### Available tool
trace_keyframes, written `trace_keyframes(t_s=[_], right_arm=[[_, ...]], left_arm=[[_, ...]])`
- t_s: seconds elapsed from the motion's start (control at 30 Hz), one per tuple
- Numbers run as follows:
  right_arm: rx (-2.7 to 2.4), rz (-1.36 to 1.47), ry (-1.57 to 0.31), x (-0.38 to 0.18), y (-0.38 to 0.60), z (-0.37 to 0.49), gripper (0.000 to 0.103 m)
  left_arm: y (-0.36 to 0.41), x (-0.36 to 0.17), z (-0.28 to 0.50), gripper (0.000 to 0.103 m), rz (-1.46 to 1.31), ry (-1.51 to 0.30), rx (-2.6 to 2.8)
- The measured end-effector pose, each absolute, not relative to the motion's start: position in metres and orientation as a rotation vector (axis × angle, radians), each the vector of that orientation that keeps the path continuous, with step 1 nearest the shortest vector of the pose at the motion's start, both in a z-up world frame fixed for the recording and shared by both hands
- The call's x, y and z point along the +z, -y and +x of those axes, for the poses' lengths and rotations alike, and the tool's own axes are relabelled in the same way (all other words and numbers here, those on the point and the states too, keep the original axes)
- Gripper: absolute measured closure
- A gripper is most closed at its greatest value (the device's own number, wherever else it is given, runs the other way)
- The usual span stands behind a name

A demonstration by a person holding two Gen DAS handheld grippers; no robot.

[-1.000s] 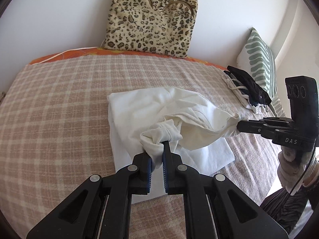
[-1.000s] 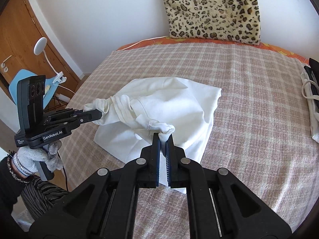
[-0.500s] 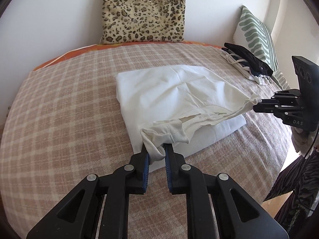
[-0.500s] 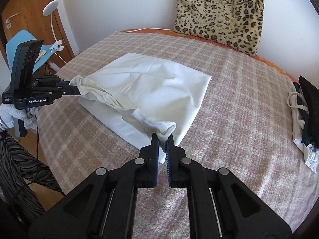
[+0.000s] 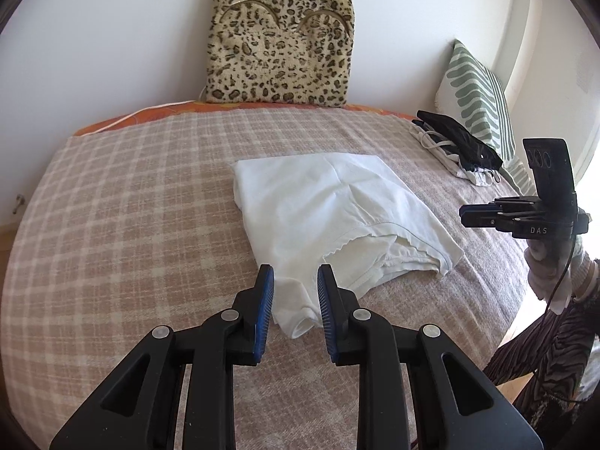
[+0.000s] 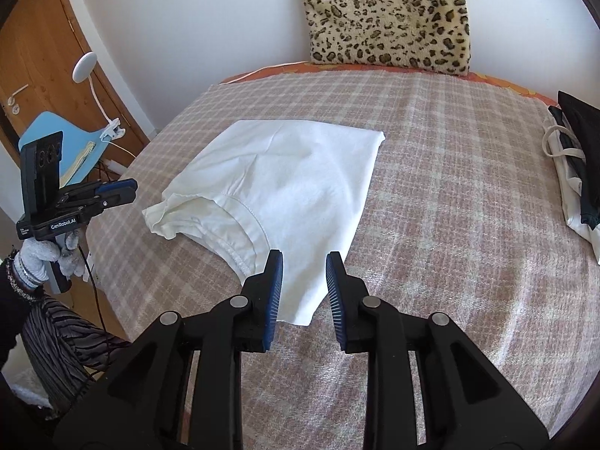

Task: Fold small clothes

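While the soft white cotton garment (image 5: 337, 221) lies folded flat on the pink-and-cream checked woven blanket (image 5: 131, 202), both black plastic tools have just been letting go. Left gripper (image 5: 295, 288) has its blue ribbed pads apart, a rolled hem corner lying loose between them, unpressed. Right gripper (image 6: 304, 281) likewise stands parted over the garment's near pointed corner, not pinching it. A furry leopard-print cushion (image 5: 279, 37) leans on the white wall, and a small stack of dark and pale clothes (image 5: 455, 146) sits well apart.
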State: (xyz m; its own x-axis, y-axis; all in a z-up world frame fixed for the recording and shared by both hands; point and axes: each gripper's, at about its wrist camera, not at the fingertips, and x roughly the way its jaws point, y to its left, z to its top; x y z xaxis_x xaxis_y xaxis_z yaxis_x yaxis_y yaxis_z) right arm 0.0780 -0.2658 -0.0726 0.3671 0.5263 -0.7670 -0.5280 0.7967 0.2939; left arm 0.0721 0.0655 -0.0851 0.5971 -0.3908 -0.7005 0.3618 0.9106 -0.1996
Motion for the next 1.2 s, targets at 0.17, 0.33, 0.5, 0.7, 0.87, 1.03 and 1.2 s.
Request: trace_keyframes(t_s=[0.17,0.33,0.5,0.7,0.87,1.03,1.2], right_arm=[[0.703,-0.05,-1.021,-0.087,0.24,0.082,0.078],[0.697,-0.152,-1.083,-0.105,0.231,0.079,0.078],[0.702,-0.156,-1.135,-0.109,0.25,0.074,0.078],[0.686,0.053,-1.103,-0.092,0.282,0.089,0.065],[0.619,0.17,-1.086,-0.083,0.289,0.124,0.064],[0.578,0.274,-1.103,-0.086,0.288,0.174,0.061],[0.539,0.392,-1.145,-0.108,0.287,0.217,0.06]], left_arm=[[-0.04,-0.104,0.086,0.081,0.024,-0.884,-0.496],[-0.039,-0.124,0.067,0.081,0.081,-0.964,-0.509],[-0.063,-0.124,0.044,0.081,0.04,-0.978,-0.478],[-0.074,-0.097,0.05,0.081,-0.066,-0.884,-0.459],[-0.042,-0.084,0.071,0.081,-0.051,-0.843,-0.512],[-0.004,-0.091,0.095,0.081,-0.02,-0.866,-0.558],[0.018,-0.096,0.113,0.081,0.003,-0.864,-0.575]])
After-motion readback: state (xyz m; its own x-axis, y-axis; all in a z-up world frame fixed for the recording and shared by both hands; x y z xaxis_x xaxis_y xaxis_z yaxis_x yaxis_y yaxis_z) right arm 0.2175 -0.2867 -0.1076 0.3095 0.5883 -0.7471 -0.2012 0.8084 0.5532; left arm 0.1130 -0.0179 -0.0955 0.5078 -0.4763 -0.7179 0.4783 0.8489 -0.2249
